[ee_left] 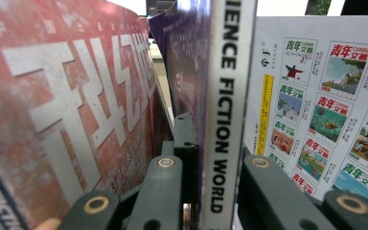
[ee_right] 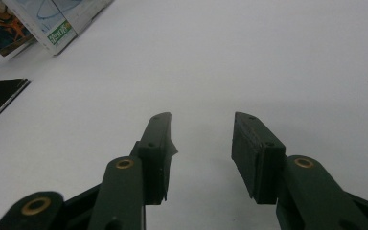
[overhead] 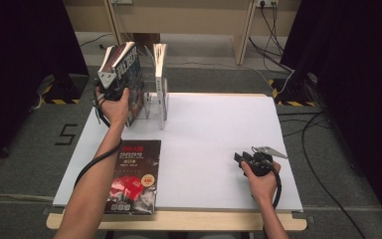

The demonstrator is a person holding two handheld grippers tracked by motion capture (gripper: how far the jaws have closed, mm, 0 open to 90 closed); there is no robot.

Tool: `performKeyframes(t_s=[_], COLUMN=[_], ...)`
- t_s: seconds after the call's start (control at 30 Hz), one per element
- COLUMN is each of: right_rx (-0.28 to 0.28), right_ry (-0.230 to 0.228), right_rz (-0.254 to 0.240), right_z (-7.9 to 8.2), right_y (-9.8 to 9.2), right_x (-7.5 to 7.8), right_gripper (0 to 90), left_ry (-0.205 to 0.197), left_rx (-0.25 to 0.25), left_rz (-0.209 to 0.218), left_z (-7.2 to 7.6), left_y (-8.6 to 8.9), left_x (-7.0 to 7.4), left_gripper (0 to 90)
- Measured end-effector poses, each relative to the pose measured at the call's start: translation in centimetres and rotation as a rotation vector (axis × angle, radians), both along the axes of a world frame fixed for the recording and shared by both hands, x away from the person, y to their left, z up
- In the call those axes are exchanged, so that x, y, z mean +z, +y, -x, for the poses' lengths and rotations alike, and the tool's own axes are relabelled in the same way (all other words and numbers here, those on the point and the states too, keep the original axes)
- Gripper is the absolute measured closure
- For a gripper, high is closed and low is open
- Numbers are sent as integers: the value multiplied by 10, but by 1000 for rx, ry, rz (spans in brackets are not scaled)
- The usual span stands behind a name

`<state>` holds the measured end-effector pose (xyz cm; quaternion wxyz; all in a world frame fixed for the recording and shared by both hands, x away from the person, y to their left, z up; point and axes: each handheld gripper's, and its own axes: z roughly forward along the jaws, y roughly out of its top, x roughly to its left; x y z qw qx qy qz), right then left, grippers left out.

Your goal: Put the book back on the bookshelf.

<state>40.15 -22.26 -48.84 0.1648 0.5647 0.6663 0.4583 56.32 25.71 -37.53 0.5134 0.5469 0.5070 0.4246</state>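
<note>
My left gripper (overhead: 111, 92) is raised at the back left of the white table (overhead: 219, 124), shut on a magazine (overhead: 128, 69) with a dark red cover. In the left gripper view, my left gripper (ee_left: 217, 184) clamps the white spine (ee_left: 227, 110) reading "SCIENCE FICTION WORLD" between both jaws. The magazine stands upright at the clear rack (overhead: 155, 105), beside a white-backed magazine (overhead: 160, 62) standing in the rack. My right gripper (overhead: 242, 158) rests low on the table at the right, and in its own view my right gripper (ee_right: 201, 141) is open with nothing between the jaws.
Another dark magazine (overhead: 133, 175) lies flat near the front left edge of the table. A red-covered magazine (ee_left: 72, 110) and the white back cover with several small pictures (ee_left: 326, 105) flank the held spine. Cables (overhead: 308, 134) trail over the floor at the right.
</note>
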Motion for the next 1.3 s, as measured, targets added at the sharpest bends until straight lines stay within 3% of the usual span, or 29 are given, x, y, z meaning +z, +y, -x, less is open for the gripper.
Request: performKeyframes(t_s=[0.37,0.67,0.77,0.97,1.3], right_rx=[11,15,20,16,22], right_ry=[10,23,28,38,45], right_rz=[6,2,6,-4,-5], right_z=[0,0,0,0,-1], right_y=[2,5,5,4,3], right_x=[-1,-2,-3,-3,-3], right_gripper=[585,579,577,574,572], left_ry=[53,22,26,43,133], left_rx=[-35,-64,-69,-56,-25], left_rz=[-10,3,36,51,12], left_z=[14,30,29,25,15], left_y=[6,5,6,7,7], left_x=[-6,3,8,15,24], left_gripper=[791,729,712,712,802])
